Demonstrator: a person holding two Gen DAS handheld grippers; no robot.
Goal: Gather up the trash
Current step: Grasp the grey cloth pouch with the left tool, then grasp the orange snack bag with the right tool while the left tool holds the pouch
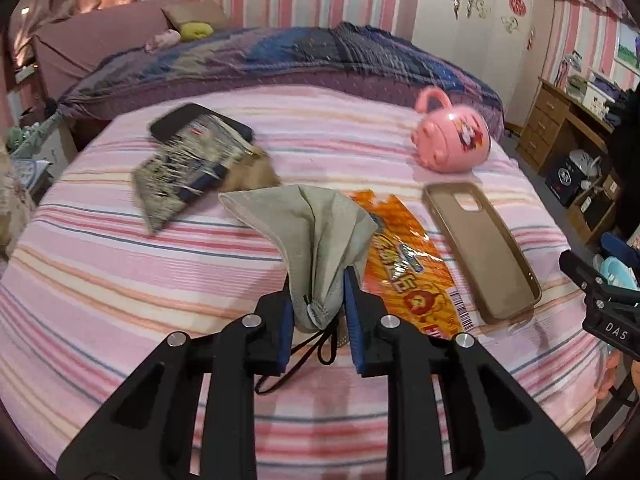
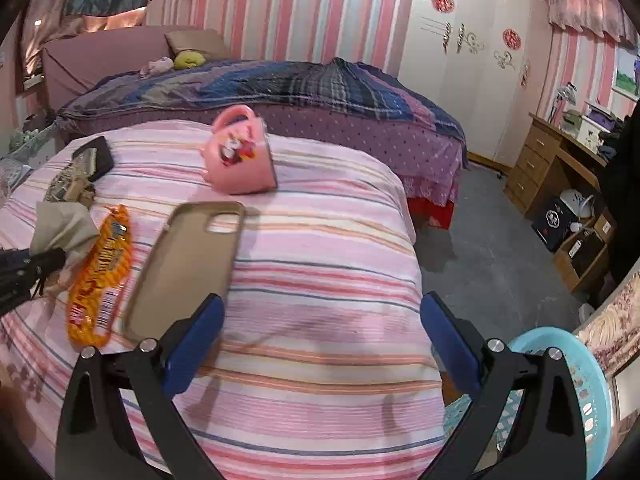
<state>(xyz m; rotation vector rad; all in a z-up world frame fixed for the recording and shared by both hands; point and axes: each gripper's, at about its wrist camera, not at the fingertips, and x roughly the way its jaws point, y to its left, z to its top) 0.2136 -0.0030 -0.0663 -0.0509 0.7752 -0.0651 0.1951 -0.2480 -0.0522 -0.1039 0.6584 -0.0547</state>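
A pink mug [image 2: 240, 152], a tan phone case [image 2: 188, 264] and perhaps a black phone [image 1: 200, 126] lie on the striped bedspread [image 2: 320, 280].

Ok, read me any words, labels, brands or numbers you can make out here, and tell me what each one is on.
"DAS": white letters on the right gripper body, at the left wrist view's right edge.
Orange snack wrapper: large stylised characters and a barcode, too distorted to read.
Silver-and-blue wrapper: print too blurred.
Pink mug: cartoon picture only, no legible words.

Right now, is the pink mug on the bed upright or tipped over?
Tipped over. The pink mug lies on its side on the striped bedsheet, handle up, its rim facing sideways in the right wrist view.
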